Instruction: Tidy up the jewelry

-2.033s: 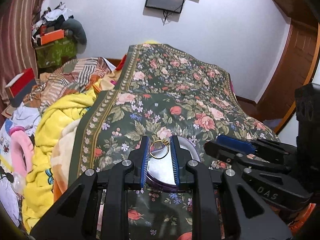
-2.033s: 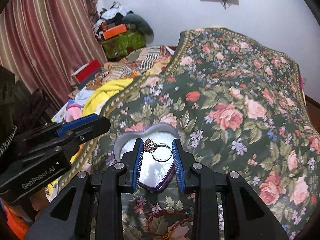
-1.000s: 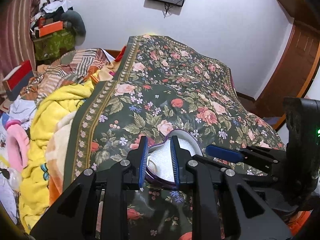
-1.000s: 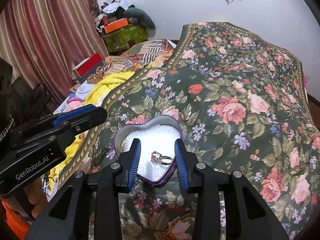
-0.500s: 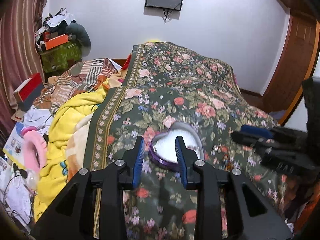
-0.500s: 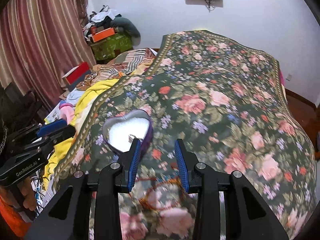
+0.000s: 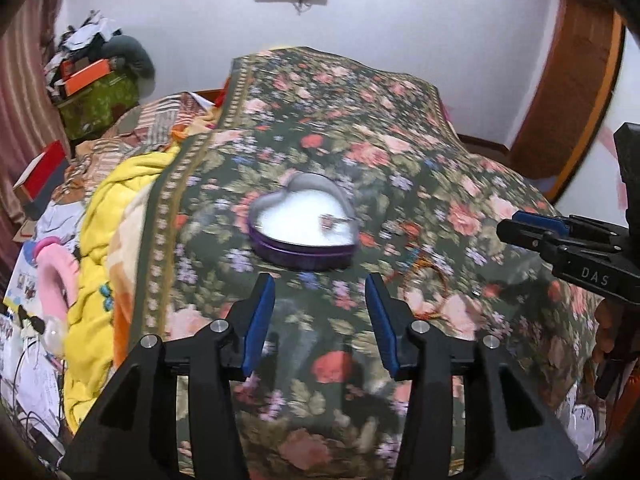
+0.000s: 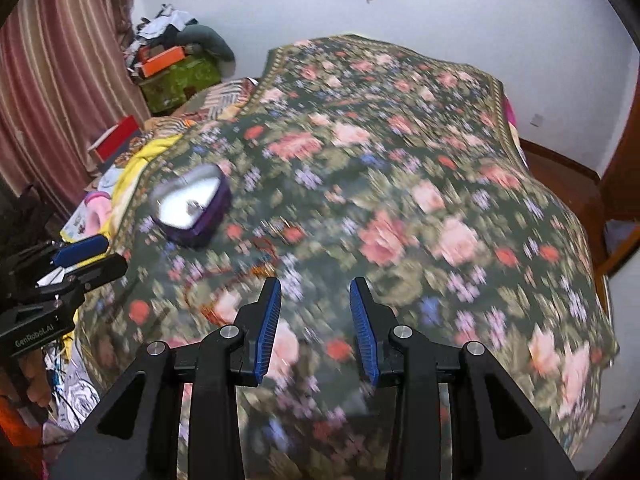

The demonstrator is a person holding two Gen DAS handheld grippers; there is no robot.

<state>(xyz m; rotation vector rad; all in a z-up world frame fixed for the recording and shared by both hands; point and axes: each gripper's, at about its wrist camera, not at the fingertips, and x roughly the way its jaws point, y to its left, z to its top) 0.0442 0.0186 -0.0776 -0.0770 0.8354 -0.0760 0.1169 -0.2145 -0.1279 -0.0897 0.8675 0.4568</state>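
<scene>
Ring [image 7: 331, 222] already in heart tin [image 7: 304, 254]; red cord [image 7: 430, 280] left on bed [image 7: 400, 120]. Left claw [image 7: 320, 316] opening, empty; right claw [image 8: 316, 320] parted, empty.

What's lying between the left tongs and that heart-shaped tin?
Only bare flowered bedspread between the left tongs and the heart-shaped tin, seen in the left wrist view.

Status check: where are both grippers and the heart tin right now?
Left gripper opening, nothing between pads. Right gripper open, holding nothing. Heart tin on floral bedspread, ring inside. Nothing in the way.

Motion-blurred bedspread [image 8: 400, 200] (ring [image 7: 330, 222] indistinct)
</scene>
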